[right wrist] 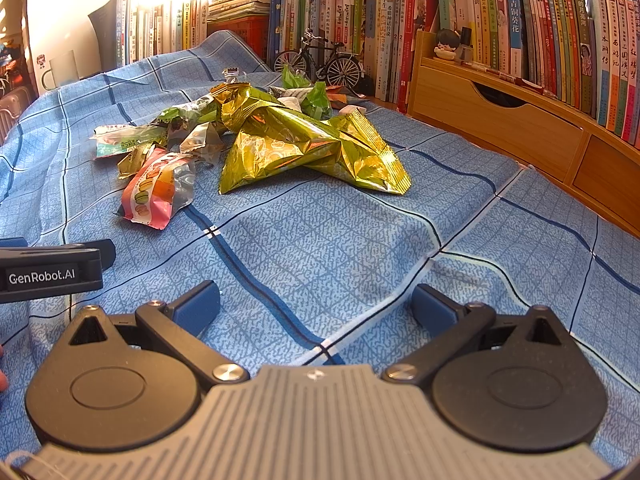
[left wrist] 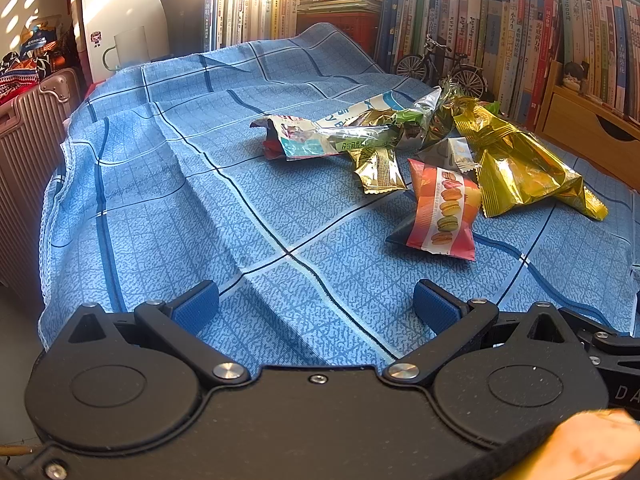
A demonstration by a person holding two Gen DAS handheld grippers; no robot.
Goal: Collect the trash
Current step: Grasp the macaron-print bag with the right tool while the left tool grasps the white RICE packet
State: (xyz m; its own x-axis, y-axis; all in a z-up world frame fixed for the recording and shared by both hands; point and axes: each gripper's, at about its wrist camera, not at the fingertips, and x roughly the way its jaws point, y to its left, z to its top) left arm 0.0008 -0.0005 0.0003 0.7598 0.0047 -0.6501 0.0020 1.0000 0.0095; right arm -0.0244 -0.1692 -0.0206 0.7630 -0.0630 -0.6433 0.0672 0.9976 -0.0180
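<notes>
A heap of empty snack wrappers lies on a blue checked cloth (left wrist: pixel 192 208). Nearest to me is a pink macaron wrapper (left wrist: pixel 444 216) (right wrist: pixel 154 194). Behind it are a large gold foil bag (left wrist: pixel 516 168) (right wrist: pixel 304 148), a small gold wrapper (left wrist: pixel 380 170) and a long white and teal wrapper (left wrist: pixel 320 138) (right wrist: pixel 124 140). My left gripper (left wrist: pixel 316 306) is open, low over the cloth, short and left of the macaron wrapper. My right gripper (right wrist: pixel 316 306) is open too, with nothing between its fingers, short of the gold bag. The left gripper's body (right wrist: pixel 48 272) shows at the right wrist view's left edge.
Rows of upright books (right wrist: pixel 480 20) line the back. A small model bicycle (right wrist: pixel 320 64) stands behind the heap. A wooden drawer unit (right wrist: pixel 520 128) runs along the right. A glass mug (left wrist: pixel 128 50) stands at the back left, and a ribbed suitcase (left wrist: pixel 28 152) beside the left edge.
</notes>
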